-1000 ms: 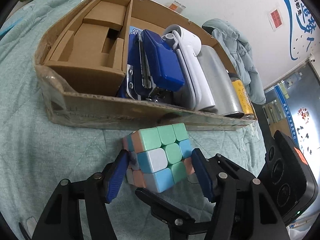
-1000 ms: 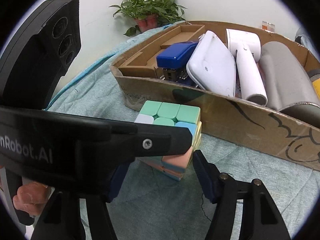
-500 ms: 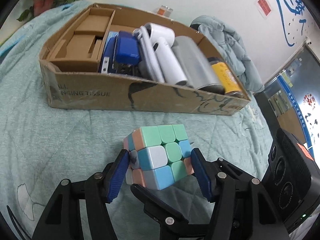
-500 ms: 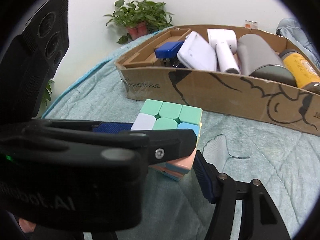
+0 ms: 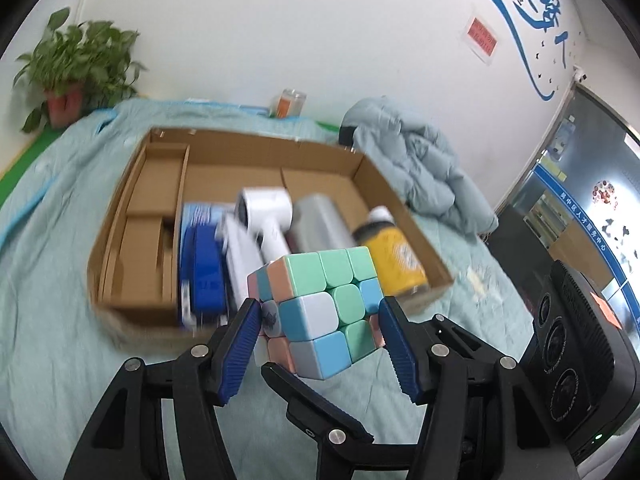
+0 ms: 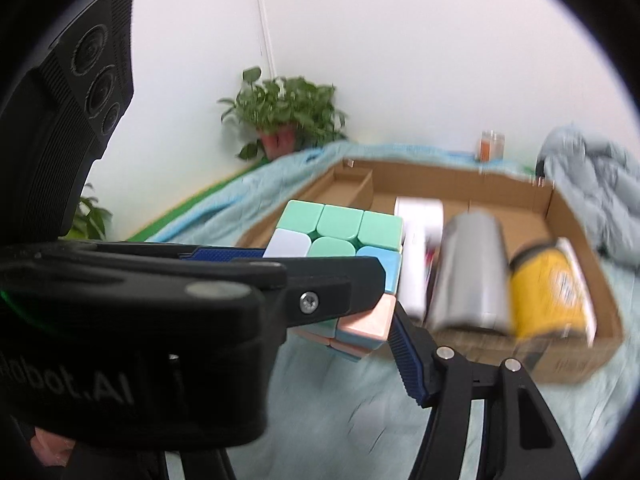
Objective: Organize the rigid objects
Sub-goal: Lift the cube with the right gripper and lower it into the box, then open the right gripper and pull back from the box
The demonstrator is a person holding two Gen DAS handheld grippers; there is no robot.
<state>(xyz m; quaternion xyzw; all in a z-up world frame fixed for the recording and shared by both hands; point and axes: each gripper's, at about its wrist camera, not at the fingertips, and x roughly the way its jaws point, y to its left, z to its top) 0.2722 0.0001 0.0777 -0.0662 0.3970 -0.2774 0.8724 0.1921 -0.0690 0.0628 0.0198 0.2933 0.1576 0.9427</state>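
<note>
Both pairs of blue fingers (image 5: 240,348) clamp the cube (image 5: 320,308) from crossing sides, half spread, holding it in the air just in front of the box (image 5: 132,208). Left gripper (image 5: 316,344), right gripper (image 6: 360,312). Inside the box, left to right: cardboard insert (image 5: 156,200), blue stapler (image 5: 202,272), white device (image 5: 264,216), grey cylinder (image 5: 316,220), yellow jar (image 5: 394,256). The box rests on a teal bed (image 5: 48,280).
</note>
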